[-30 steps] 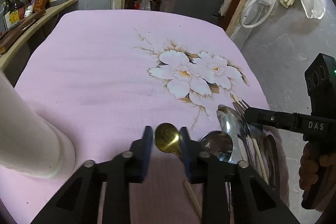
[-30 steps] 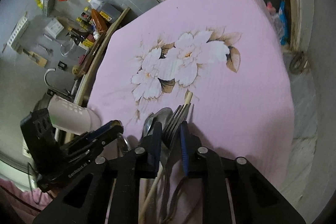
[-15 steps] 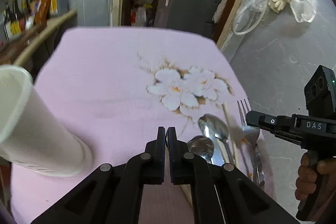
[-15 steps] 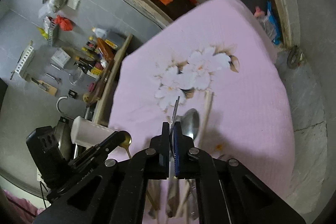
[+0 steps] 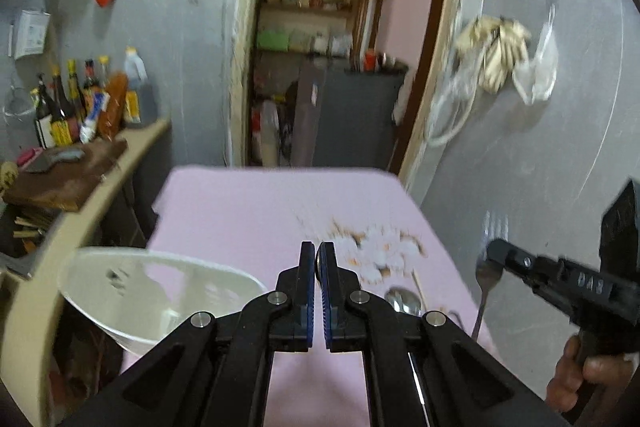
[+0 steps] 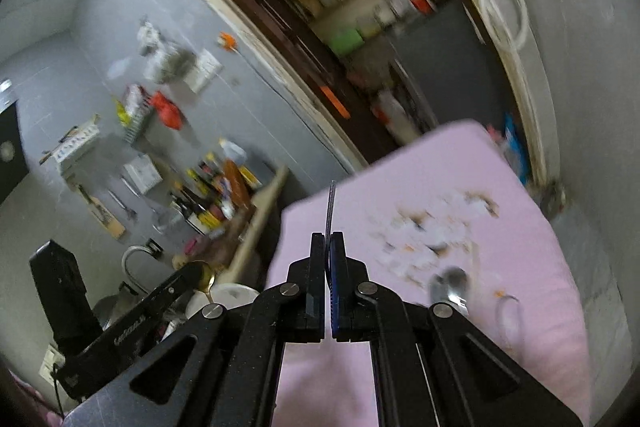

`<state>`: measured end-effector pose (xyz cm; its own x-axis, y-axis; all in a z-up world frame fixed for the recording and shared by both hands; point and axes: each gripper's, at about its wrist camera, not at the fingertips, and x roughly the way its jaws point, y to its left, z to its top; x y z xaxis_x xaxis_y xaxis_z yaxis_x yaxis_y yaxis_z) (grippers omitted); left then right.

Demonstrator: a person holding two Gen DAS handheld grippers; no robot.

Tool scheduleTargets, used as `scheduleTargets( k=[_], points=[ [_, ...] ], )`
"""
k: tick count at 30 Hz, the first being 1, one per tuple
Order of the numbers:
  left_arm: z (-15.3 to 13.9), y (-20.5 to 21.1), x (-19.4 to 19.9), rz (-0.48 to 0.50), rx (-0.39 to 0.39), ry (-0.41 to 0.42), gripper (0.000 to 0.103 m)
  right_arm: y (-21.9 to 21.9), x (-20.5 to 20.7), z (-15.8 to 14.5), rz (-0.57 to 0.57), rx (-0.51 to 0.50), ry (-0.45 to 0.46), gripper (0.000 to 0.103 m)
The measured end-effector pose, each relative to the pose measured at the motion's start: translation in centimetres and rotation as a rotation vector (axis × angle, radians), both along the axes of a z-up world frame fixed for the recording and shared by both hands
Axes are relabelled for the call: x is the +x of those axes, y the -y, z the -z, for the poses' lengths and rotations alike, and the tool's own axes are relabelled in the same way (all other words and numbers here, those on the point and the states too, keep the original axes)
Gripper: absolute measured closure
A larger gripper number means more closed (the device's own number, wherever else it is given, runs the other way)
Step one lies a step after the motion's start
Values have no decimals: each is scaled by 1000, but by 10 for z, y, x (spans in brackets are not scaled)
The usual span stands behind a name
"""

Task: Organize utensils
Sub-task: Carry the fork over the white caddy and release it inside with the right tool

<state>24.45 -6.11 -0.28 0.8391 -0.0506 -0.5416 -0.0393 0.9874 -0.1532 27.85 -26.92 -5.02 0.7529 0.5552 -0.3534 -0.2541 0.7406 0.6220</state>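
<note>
My left gripper is shut on the gold spoon, whose bowl shows in the right wrist view above the white utensil holder. In the left wrist view the holder stands just left of the gripper, mouth open. My right gripper is shut on a steel fork, seen edge-on; in the left wrist view the fork hangs tines up from that gripper, lifted above the pink cloth. A steel spoon and a chopstick lie on the cloth.
A wooden counter with bottles runs along the left of the table. A doorway with shelves and a grey cabinet lies beyond the far edge. The grey wall is on the right.
Both grippers closed on utensils and rose from the cloth. The left took the gold spoon up toward the white holder; the right lifted the fork out of the pile.
</note>
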Motion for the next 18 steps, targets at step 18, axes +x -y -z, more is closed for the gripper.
scheduleTargets(
  k=[18],
  points=[
    [-71,-166,-23,-223,195,269,100,-169,20,-45,-87,24,248,101]
  ],
)
